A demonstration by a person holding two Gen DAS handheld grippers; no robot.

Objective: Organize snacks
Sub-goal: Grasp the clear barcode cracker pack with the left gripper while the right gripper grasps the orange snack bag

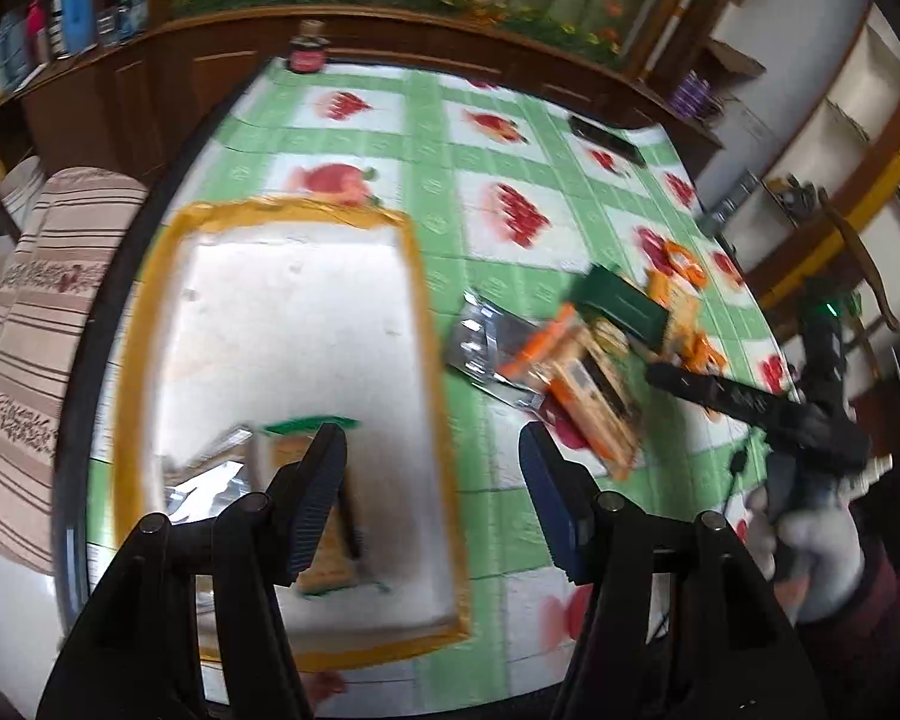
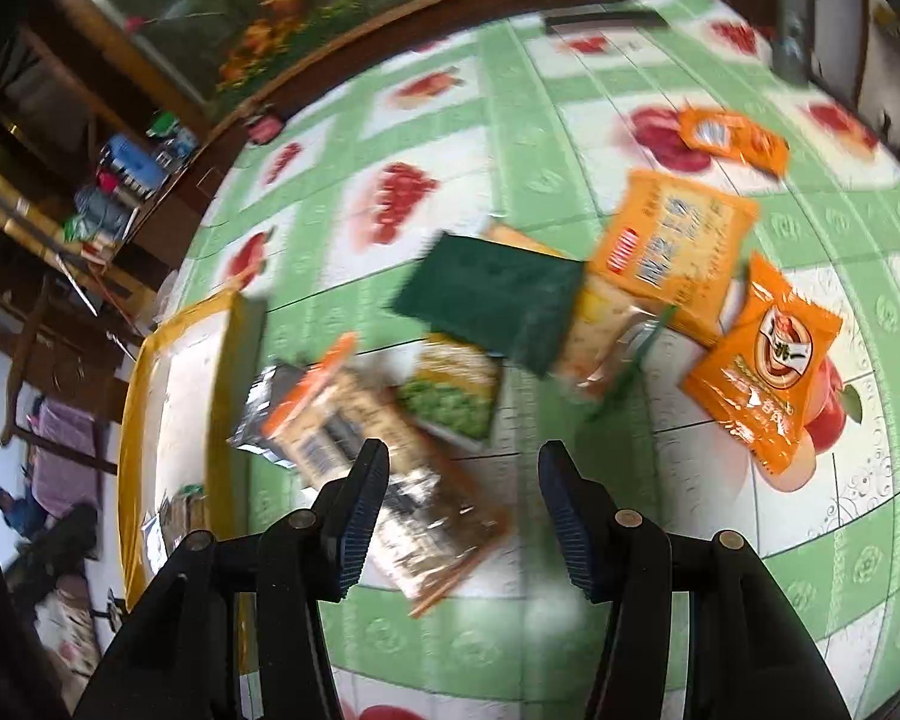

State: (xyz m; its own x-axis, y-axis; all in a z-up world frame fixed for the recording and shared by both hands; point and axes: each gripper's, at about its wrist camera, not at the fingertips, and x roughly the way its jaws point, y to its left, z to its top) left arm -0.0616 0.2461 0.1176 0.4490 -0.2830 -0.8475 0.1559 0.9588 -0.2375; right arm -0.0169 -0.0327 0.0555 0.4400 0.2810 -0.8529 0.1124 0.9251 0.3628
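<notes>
Three orange snack packets (image 2: pixel 678 252) on the tablecloth, one green box (image 2: pixel 492 300), one tray (image 2: pixel 132 396) (yellow-rimmed).

Both views look steeply down along gripper fingers, from close above a green-checked tablecloth (image 1: pixel 432 138). The left wrist view faces a yellow-rimmed tray (image 1: pixel 150 312) at centre-left; the right wrist view holds it at lower left. Both share the snack pile (image 2: pixel 498 324).
</notes>
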